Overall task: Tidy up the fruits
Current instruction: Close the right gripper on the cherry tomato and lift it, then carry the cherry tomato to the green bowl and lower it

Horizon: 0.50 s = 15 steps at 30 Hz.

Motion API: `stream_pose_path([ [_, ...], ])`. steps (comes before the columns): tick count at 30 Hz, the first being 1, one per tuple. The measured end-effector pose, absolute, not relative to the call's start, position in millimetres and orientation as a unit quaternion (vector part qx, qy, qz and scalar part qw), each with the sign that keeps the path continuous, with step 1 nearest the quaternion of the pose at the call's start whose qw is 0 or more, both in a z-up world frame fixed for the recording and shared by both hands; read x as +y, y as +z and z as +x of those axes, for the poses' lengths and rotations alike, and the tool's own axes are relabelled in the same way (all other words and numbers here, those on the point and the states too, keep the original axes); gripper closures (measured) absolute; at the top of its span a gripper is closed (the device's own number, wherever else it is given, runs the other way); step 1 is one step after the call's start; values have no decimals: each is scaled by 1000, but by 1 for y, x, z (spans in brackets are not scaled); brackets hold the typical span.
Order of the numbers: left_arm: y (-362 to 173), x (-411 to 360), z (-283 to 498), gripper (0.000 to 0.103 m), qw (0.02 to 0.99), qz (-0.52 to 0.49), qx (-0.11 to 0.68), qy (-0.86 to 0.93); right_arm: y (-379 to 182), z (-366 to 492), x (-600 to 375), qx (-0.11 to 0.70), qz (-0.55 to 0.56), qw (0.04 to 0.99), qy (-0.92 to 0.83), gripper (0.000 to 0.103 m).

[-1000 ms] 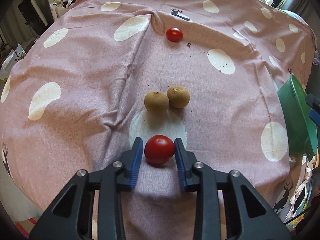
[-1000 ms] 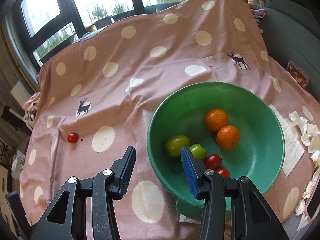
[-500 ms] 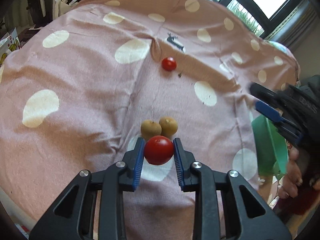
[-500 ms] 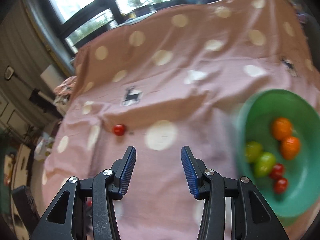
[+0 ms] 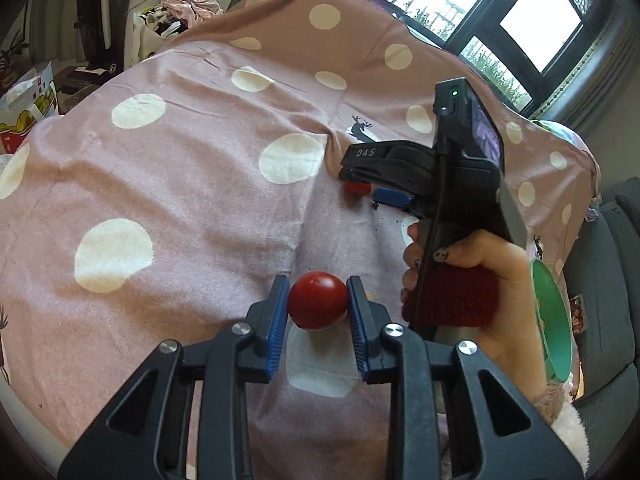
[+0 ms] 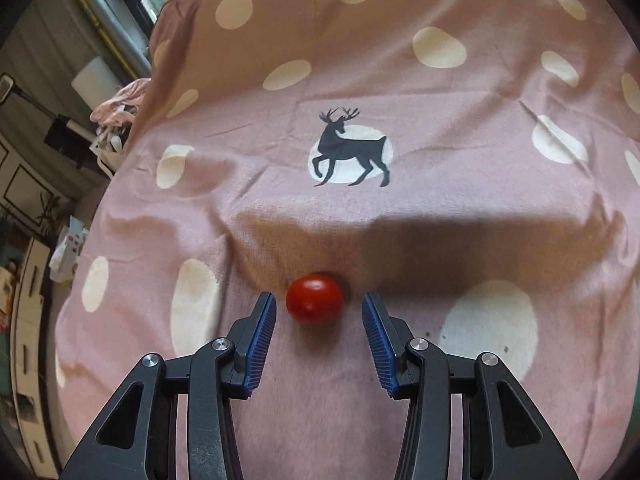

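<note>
My left gripper [image 5: 317, 302] is shut on a red tomato [image 5: 318, 300] and holds it above the pink spotted cloth [image 5: 180, 184]. My right gripper [image 6: 319, 312] is open, low over the cloth [image 6: 440, 128], with a second small red tomato [image 6: 315, 298] lying between its blue fingers, closer to the left one. In the left wrist view that tomato [image 5: 357, 189] shows partly hidden under the right gripper's body [image 5: 436, 168]. The green bowl [image 5: 554, 316] shows edge-on at the right.
A hand [image 5: 480, 280] in a red cuff holds the right gripper. A deer print [image 6: 350, 152] lies on the cloth beyond the tomato. Clutter and bags [image 5: 24, 100] stand off the table's left side. A grey sofa [image 5: 608, 280] is at the right.
My left gripper has lifted the tomato off the cloth; the two brown fruits are no longer visible. My right gripper swung from the green bowl to the far tomato and now straddles it.
</note>
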<state>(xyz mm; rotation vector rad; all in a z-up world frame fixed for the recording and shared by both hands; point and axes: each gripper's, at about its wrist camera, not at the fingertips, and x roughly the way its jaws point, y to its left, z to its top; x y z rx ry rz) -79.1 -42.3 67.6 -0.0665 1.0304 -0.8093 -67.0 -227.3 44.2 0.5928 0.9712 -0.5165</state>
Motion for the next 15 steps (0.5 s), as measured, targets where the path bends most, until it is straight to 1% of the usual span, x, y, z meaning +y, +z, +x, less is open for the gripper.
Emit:
stream_pose_path([
  [2,67,-42,-79,75,791,-31,479,-381,37,-66,-227,453,282,812,-236,56],
  [3,68,-42,-80,75,791,-31,476,-382,37,-68,-226,444,277,818,-240,60],
  [4,69,-42,-81,75,792,-31,474,-383,38,-69,-226,441,269,820,-245,67],
  [5,69,-42,-82,75,793,-30,473,-383,38,-69,-227,443,265,820,-248,70],
  [10,72,-43,-86,75,793,-30,466,-390,43,-80,-231,433,269,821,-255,71],
  [15,77,-39,-87,75,807,-33,451,-379,66,-105,-220,423,252,832,-254,71],
])
